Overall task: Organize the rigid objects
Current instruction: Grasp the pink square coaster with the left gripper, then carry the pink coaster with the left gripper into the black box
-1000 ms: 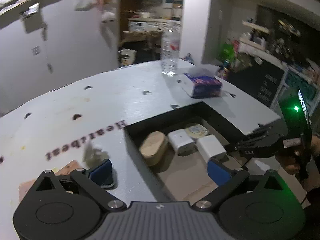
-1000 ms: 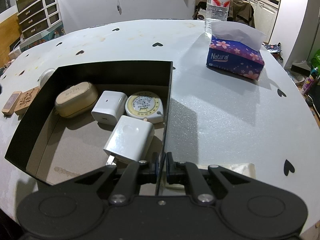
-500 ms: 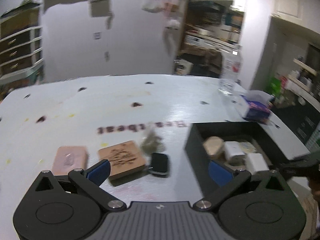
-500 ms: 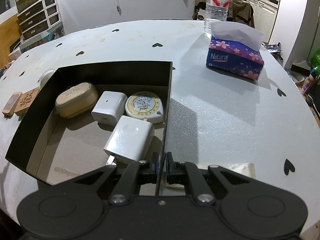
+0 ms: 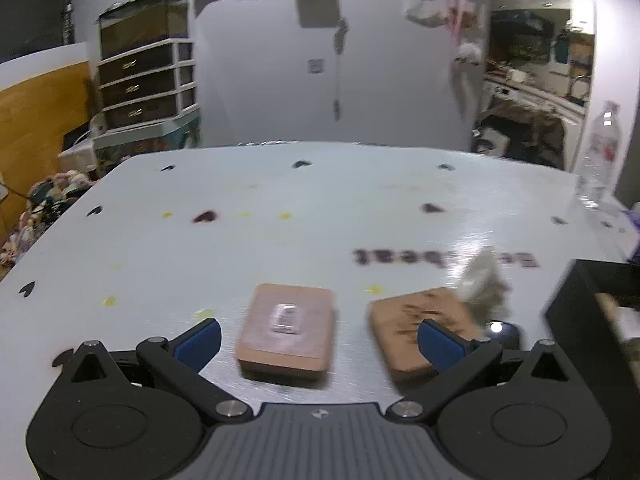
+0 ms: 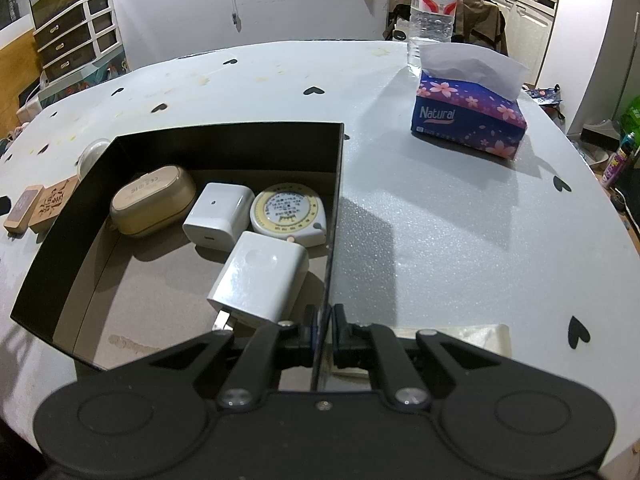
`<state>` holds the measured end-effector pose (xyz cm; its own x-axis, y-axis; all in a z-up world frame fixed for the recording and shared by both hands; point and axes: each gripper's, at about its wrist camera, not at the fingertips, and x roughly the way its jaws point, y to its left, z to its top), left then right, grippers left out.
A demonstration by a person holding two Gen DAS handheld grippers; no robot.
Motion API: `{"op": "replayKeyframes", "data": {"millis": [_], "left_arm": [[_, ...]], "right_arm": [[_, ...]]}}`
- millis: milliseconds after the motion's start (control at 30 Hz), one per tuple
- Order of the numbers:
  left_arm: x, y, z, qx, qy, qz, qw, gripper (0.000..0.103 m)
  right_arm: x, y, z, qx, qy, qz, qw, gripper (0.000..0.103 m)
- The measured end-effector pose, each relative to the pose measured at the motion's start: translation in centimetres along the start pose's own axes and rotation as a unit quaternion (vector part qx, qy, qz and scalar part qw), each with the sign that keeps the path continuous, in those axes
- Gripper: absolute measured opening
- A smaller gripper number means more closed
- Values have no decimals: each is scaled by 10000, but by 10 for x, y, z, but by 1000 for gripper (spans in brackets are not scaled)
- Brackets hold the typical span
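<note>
The black box (image 6: 224, 136) sits on the pale table (image 6: 440, 220), and the right gripper (image 6: 323, 330) pinches the box's near right wall: its 2 jaws are drawn narrow, 1 inside the box and 1 outside, with the thin wall clamped between the pads. Just ahead of that gripper and a little to its left, inside the box, lies a large white charger (image 6: 260, 280). Beyond it are a smaller white adapter (image 6: 218, 216) and a round yellow tape measure (image 6: 290, 216), side by side, and further left a beige oval case (image 6: 154, 200) near the far left corner.

Outside the box, beyond its left wall, 2 wooden blocks rest on the table. In the left wrist view the left gripper (image 5: 318, 338) stands wide, its blue pads (image 5: 198, 340) apart and holding nothing. The plain wooden block (image 5: 288, 332) lies between the 2 fingers, just ahead of them; whether the pads touch it cannot be told through the blur. The carved wooden block (image 5: 416, 326) lies just beside the right finger, partly behind it. A small dark device (image 5: 500, 330) and a crumpled pale scrap (image 5: 484, 284) sit just right of that block, and the box's corner shows at the far right.

Far ahead and right of the right gripper stand a purple tissue box (image 6: 468, 120) and, behind it, a water bottle (image 6: 434, 8).
</note>
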<state>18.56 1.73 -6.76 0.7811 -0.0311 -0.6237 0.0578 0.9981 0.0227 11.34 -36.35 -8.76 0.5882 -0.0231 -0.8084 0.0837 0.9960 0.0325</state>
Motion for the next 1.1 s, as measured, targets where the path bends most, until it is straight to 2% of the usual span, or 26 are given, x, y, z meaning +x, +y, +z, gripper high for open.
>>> {"op": "replayKeyframes", "data": {"millis": [133, 200, 333, 467, 533, 633, 733, 867, 1000, 1100], "left_arm": [[27, 16, 0, -51, 268, 211, 9994, 100], [38, 20, -1, -30, 390, 248, 9989, 92], [52, 20, -3, 35, 539, 154, 9984, 89], [57, 15, 1, 121, 487, 108, 9987, 88], [60, 12, 3, 97, 471, 86, 9988, 83], [58, 10, 6, -15, 480, 37, 9988, 66], [55, 8, 6, -60, 535, 87, 9985, 65], [32, 4, 11, -187, 237, 121, 9995, 65], [-2, -17, 24, -197, -71, -238, 9995, 65], [-25, -40, 30, -158, -144, -738, 9970, 65]], "right_arm": [[-1, -1, 0, -6, -1, -7, 10000, 7], [-1, -1, 0, -3, -1, -6, 10000, 7], [-1, -1, 0, -4, -2, -6, 10000, 7], [-1, -1, 0, -8, -1, -12, 10000, 7], [-1, -1, 0, -5, -2, -7, 10000, 7], [-1, -1, 0, -1, -4, -5, 10000, 7], [-1, -1, 0, -3, -4, -9, 10000, 7], [-1, -1, 0, -5, -10, -11, 10000, 7], [-1, -2, 0, -7, -18, -26, 10000, 7], [-1, -2, 0, 6, -20, -19, 10000, 7]]}}
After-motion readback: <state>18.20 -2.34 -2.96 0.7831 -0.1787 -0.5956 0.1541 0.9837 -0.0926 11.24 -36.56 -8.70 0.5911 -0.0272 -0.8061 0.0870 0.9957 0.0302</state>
